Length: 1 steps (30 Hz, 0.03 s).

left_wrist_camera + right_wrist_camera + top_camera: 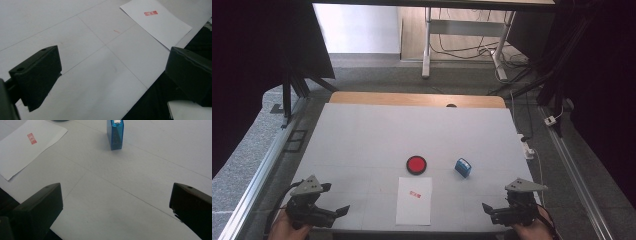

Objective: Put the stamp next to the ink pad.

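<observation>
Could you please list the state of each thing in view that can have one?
Left gripper: open, holding nothing, low over the table's near left edge.
Right gripper: open, holding nothing, at the near right edge.
Sheet of paper: lying flat, already bearing a red stamp mark.
Red ink pad: uncovered, red surface showing.
Blue stamp: resting on the table, untouched.

Left gripper [110,80] over the white table [75,35], jaws spread wide

Its two black jaws stand far apart with nothing between them, above the table's near edge. Thin seams cross the tabletop, and a small red mark [116,31] lies near one. At the upper right a paper sheet [162,23] lies flat beside the edge, bearing a red stamp print [150,13].
</observation>
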Available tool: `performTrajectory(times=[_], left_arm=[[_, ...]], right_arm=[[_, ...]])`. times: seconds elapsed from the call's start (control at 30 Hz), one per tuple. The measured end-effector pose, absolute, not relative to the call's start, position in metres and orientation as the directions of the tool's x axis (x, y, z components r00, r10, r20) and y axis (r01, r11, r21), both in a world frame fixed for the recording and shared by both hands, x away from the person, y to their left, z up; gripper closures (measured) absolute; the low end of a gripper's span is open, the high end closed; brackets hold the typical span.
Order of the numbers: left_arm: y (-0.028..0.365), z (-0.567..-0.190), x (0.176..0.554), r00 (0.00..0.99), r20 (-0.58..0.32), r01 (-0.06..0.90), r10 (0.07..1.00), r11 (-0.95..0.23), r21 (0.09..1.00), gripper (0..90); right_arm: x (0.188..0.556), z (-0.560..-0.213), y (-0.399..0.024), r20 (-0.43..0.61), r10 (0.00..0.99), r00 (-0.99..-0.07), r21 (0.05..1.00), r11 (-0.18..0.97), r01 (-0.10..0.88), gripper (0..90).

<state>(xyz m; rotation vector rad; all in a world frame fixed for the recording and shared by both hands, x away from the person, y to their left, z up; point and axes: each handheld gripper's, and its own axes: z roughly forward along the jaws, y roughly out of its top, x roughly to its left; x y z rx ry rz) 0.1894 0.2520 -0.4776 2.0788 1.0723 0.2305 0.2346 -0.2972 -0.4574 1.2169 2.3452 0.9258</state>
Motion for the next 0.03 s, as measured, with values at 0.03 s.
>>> performTrajectory(times=[0.03], left_arm=[[0.2517, -0.4774, 0.1899, 0.629, -0.178, 0.619, 0.757, -0.348, 0.704, 0.8]], right_arm=[[0.2348, -0.4579, -0.2973, 0.0, 0.819, -0.574, 0.683, 0.42, 0.598, 0.0]])
